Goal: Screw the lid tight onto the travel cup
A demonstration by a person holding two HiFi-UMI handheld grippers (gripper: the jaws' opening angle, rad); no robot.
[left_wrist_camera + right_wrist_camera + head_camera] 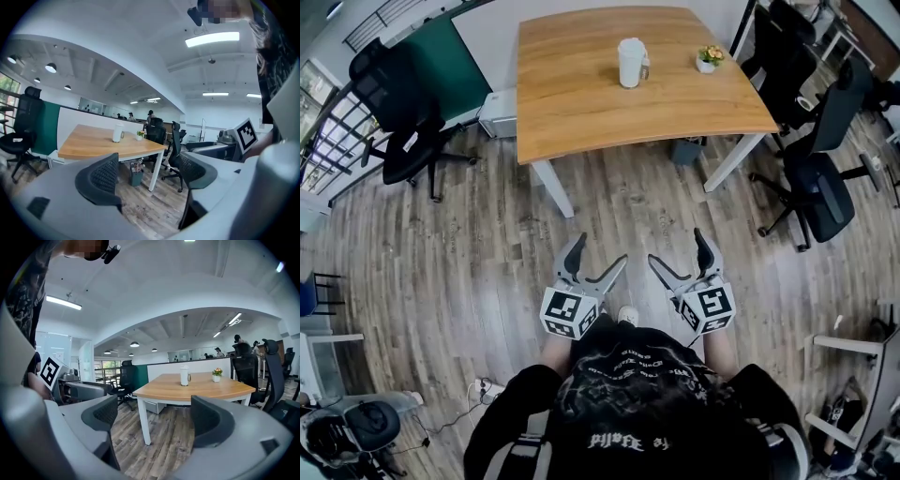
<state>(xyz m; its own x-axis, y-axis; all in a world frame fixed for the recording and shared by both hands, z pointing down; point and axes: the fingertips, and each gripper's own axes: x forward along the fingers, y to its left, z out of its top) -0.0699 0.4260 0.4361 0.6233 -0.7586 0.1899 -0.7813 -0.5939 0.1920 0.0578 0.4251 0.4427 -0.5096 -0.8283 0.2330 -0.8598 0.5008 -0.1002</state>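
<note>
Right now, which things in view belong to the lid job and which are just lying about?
Job: travel cup on the table; left gripper and right gripper, both open, empty, away from the table.
Lying about: flower pot beside the cup; office chairs; bin under the table.

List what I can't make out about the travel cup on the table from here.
1. travel cup, every view: too small to tell whether the lid is screwed tight or just resting on it.
2. Cup's far side, every view: hidden by the cup itself.
3. bin under the table: mostly hidden by the tabletop in the head view; its contents are too small in the left gripper view.
</note>
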